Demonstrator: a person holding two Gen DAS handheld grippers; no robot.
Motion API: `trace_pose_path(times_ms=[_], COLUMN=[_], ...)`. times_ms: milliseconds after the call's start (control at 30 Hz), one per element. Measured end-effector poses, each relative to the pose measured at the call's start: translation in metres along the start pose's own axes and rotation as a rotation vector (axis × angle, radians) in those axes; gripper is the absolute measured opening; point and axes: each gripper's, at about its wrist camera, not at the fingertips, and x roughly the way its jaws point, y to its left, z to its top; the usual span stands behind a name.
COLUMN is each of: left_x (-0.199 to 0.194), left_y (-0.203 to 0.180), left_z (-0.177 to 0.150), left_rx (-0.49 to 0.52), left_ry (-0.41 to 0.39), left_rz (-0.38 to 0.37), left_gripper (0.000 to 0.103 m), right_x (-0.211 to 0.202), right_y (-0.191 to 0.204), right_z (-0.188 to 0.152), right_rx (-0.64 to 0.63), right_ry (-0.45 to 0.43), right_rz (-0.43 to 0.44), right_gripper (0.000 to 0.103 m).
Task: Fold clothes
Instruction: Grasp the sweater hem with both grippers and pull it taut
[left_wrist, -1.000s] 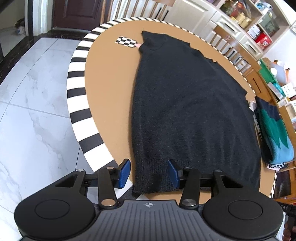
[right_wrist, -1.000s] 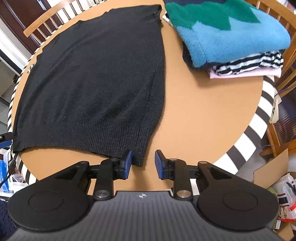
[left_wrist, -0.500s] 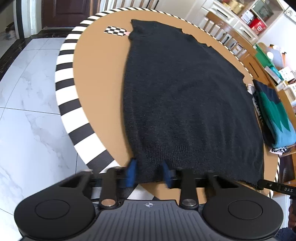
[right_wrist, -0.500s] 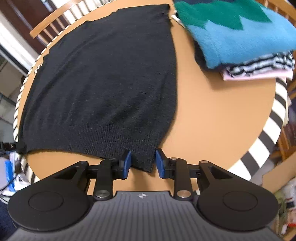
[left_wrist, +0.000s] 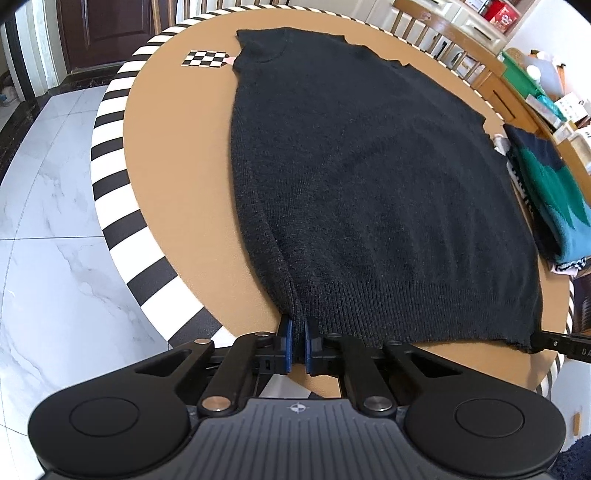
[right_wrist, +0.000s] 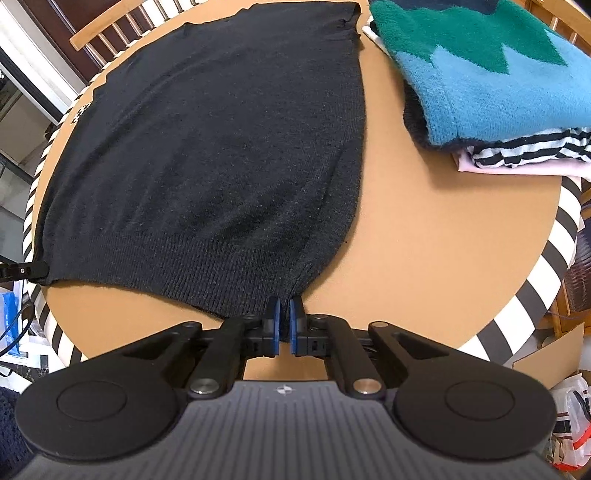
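A black knit sweater (left_wrist: 369, 177) lies flat on the round brown table (left_wrist: 177, 177), neck at the far end and ribbed hem toward me. My left gripper (left_wrist: 297, 328) is shut on the hem's left corner, which bunches into a ridge at the blue pads. In the right wrist view the same black sweater (right_wrist: 207, 147) fills the table (right_wrist: 436, 236), and my right gripper (right_wrist: 283, 314) is shut on the hem's right corner. Each gripper's tip shows at the far hem corner in the other view: the right gripper (left_wrist: 554, 341) and the left gripper (right_wrist: 22, 271).
A stack of folded clothes (right_wrist: 491, 74) topped by a blue-green fleece sits at the table's right, also seen as the folded stack (left_wrist: 543, 199). A checkerboard card (left_wrist: 205, 58) lies near the sweater's neck. Wooden chairs (left_wrist: 443, 40) ring the far side; the striped table rim (left_wrist: 122, 229) borders marble floor.
Both grippers went from open beside the hem to shut on its two corners. The hem has bunched and lifted slightly at each grip.
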Motion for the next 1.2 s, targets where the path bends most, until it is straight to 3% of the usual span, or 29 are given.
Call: trace_pose_path(times_ms=[1200], left_x=[0.0032], left_y=[-0.0025], left_z=[0.0063], left_rx=[0.026], left_ry=[0.032], left_rz=[0.011], left_gripper=[0.008], right_x=[0.0011], right_y=[0.0028], right_z=[0.0057], right_rx=[-0.012], right_ry=[0.016], right_rz=[0.018], right_gripper=[0.005])
